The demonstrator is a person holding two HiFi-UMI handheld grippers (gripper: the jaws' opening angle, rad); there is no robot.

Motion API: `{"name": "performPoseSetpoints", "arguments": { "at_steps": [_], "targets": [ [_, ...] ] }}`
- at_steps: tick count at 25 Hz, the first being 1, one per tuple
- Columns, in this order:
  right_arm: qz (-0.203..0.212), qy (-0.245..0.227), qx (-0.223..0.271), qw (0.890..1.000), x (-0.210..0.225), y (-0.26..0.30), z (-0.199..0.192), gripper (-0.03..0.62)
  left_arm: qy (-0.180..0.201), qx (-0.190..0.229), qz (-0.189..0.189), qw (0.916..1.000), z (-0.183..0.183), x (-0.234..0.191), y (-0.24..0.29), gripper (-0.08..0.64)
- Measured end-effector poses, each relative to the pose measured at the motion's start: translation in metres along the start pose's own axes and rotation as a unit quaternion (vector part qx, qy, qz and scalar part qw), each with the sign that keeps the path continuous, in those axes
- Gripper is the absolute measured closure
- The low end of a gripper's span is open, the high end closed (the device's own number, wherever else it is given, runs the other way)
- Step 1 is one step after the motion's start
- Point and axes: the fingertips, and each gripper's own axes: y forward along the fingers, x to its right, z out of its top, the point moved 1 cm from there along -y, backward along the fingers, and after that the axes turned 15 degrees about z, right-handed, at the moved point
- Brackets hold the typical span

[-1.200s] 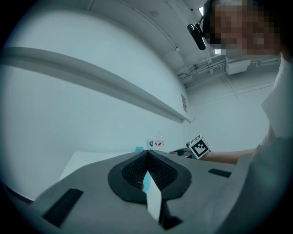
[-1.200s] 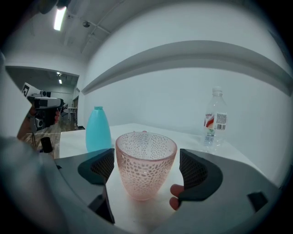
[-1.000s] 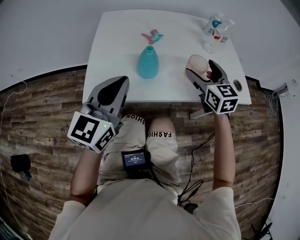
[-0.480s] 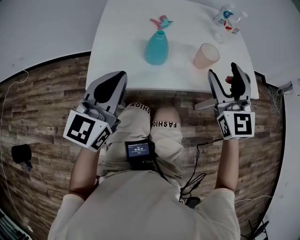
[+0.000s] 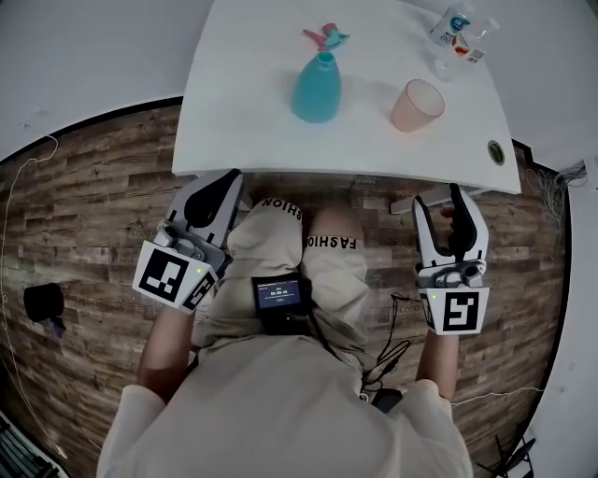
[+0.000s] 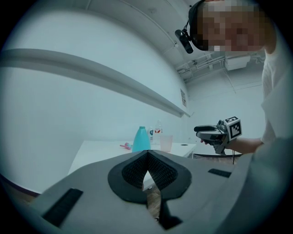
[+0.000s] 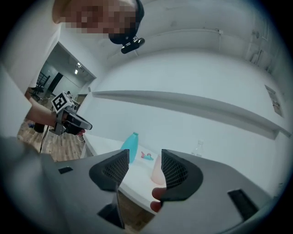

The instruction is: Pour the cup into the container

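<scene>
An upright pink cup (image 5: 416, 105) stands on the white table (image 5: 243, 112), to the right of a teal bottle-shaped container (image 5: 316, 86). Both grippers hang off the table's near edge, above the person's lap. My left gripper (image 5: 222, 183) is shut with nothing in it. My right gripper (image 5: 439, 205) is open; its jaws have just been closing, with nothing between them. The left gripper view shows the container (image 6: 141, 138) and the cup (image 6: 166, 142) far beyond the left gripper (image 6: 147, 159). In the right gripper view the cup (image 7: 157, 170) shows through the gap of the right gripper (image 7: 143, 167).
A pink and teal spray nozzle (image 5: 324, 37) lies behind the container. A clear plastic bottle (image 5: 455, 28) lies at the table's far right corner. A round cable hole (image 5: 496, 152) sits near the right front corner. Wood floor lies below.
The right gripper, its jaws around the cup a second ago, has pulled back off the table and its jaws have narrowed. The cup stays on the table. The left gripper has sunk slightly.
</scene>
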Motion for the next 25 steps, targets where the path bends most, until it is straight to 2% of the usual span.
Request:
{"name": "performPoseSetpoints", "arguments": {
  "at_steps": [11,25],
  "targets": [
    [-0.016,0.090,-0.047,0.995,-0.037,-0.016,-0.081,0.382,-0.001,-0.047,0.002,0.9989,-0.062,0.002,-0.020,0.549],
    [0.008,0.166,-0.071,0.984,-0.087,-0.006,-0.128,0.402,-0.003,-0.086,0.014,0.9962,-0.112,-0.006,-0.032,0.549]
  ]
}}
